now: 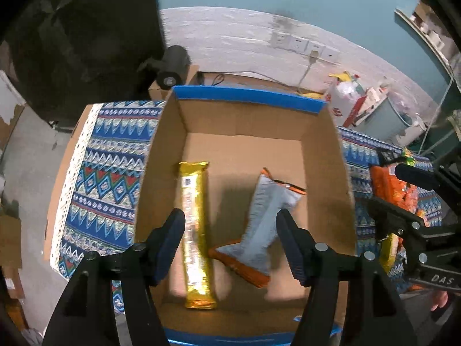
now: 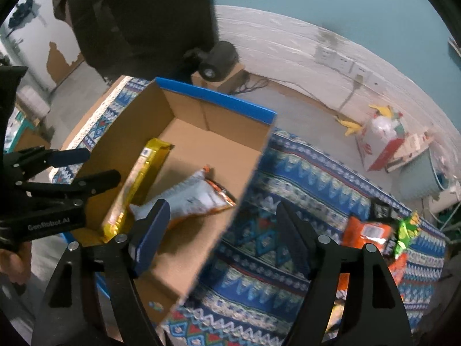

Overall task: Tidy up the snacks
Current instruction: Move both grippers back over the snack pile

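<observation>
Jaws of both grippers agape, left gripper (image 1: 230,236) above cardboard box (image 1: 325,155).

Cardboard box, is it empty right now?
No, the cardboard box holds a gold snack bar and a silver-and-orange snack packet on its floor.

You have a matt brown cardboard box (image 1: 322,155) with a glossy blue rim, a shiny gold foil packet (image 1: 196,230), a silvery crinkled bag (image 1: 265,222), a woven patterned cloth (image 1: 109,173), and black matt plastic fingers (image 1: 173,239) with blue rubbery pads.
</observation>
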`<state>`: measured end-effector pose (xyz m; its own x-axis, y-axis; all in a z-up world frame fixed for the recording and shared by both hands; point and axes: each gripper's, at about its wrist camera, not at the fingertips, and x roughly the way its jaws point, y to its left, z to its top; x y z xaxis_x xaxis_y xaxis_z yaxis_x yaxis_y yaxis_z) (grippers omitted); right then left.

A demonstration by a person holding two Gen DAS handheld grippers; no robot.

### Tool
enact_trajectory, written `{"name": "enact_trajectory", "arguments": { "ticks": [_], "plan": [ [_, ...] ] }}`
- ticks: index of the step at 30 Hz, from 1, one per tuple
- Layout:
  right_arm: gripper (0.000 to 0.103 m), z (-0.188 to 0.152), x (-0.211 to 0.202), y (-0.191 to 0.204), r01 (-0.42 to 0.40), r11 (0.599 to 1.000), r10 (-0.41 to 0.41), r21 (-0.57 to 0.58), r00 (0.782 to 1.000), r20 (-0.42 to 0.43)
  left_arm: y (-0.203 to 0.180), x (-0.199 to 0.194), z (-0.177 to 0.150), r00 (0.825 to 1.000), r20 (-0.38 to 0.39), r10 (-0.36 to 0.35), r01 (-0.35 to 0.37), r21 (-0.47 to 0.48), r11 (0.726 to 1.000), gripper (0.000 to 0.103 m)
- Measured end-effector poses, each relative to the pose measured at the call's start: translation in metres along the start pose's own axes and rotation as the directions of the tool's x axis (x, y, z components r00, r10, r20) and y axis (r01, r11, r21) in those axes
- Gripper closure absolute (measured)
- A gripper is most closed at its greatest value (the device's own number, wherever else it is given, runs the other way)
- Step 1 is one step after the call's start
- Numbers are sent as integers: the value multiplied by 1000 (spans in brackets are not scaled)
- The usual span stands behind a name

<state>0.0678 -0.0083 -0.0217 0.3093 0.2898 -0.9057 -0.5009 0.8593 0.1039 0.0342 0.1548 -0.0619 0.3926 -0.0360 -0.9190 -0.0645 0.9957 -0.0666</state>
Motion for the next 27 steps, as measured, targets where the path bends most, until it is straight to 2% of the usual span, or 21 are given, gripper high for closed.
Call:
{"name": "enact_trajectory", "arguments": {
  "ticks": [14, 27],
  "plan": [
    [27, -51, -33, -79, 85, 992, -85, 94, 996, -5, -82, -9, -2, 996, -13, -84, 85, 127, 988, 35],
    [27, -103, -64, -156, 164, 977, -163, 137, 986, -17, -165, 0, -13, 992, -55, -111, 122, 271, 955, 30]
  ]
}}
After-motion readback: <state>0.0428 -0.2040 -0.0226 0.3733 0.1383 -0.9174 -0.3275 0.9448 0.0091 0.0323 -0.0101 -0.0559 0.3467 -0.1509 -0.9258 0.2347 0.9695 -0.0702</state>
